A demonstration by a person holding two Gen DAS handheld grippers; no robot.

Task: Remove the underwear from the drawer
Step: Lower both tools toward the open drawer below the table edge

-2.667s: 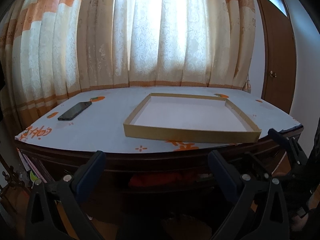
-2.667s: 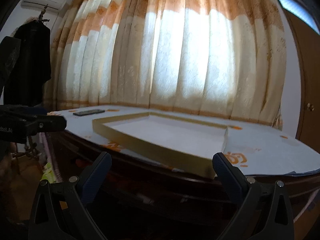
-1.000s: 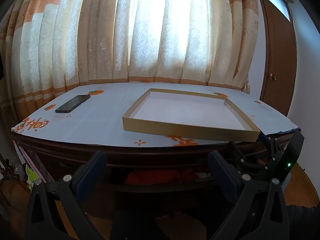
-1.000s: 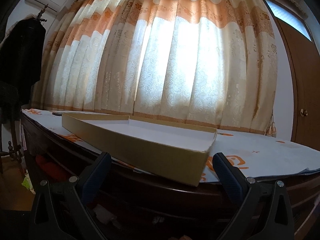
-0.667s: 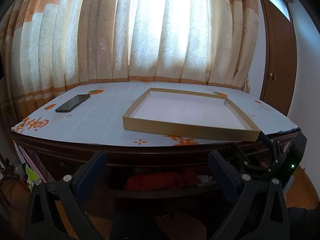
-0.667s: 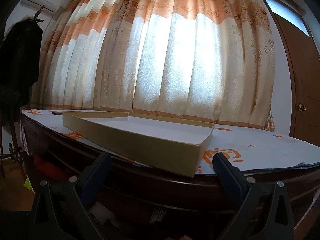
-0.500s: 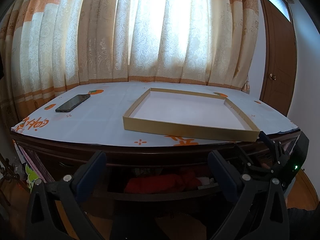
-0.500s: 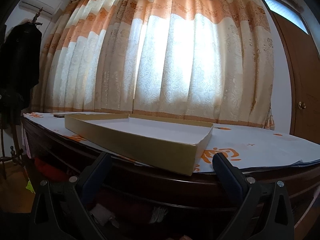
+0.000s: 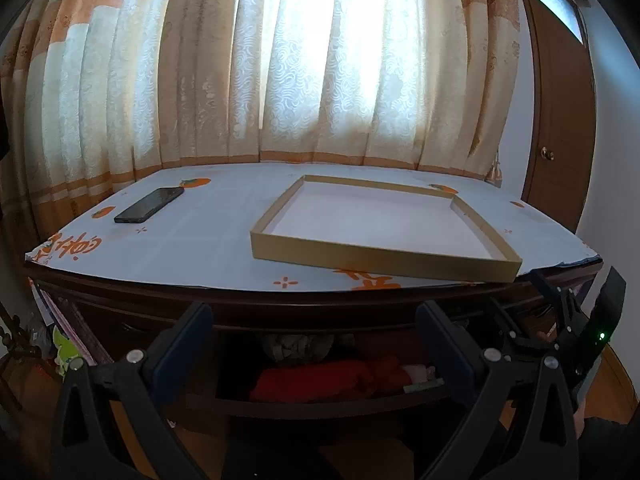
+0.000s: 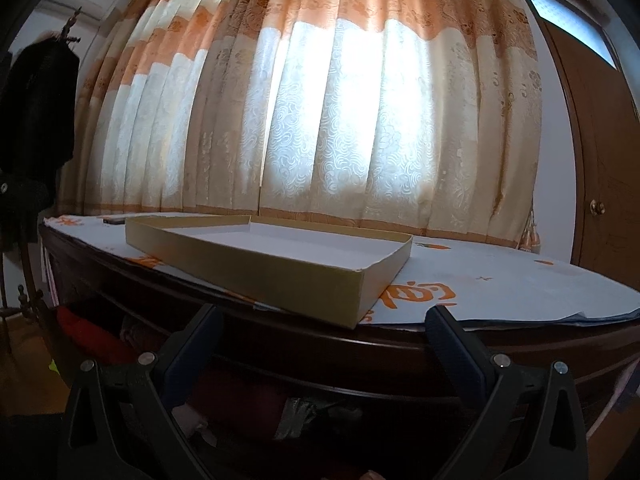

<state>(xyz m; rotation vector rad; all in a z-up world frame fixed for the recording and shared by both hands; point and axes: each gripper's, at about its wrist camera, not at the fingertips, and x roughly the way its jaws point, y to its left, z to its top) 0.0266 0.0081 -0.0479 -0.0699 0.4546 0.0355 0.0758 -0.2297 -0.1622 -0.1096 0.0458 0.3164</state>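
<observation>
1. Left gripper (image 9: 312, 344): jaws spread, empty, level w/ open drawer (image 9: 320, 400) straight ahead.
2. Underwear (image 9: 316, 380): red bundle lying in drawer, between left fingers.
3. Right gripper (image 10: 320, 344): jaws spread, empty.
4. Left view only: phone (image 9: 150, 205), upper left on table (image 9: 200, 248).
5. Both views: shallow box (image 9: 384, 256) above fingers.

Drawer (image 9: 320, 402) now stands further out from under the table (image 9: 208, 240) than 2.7 s ago; more red cloth (image 9: 320, 380) exposed, grey cloth (image 9: 296, 346) visible behind it. Right gripper (image 10: 324, 344) has shifted closer to the drawer's right end.
</observation>
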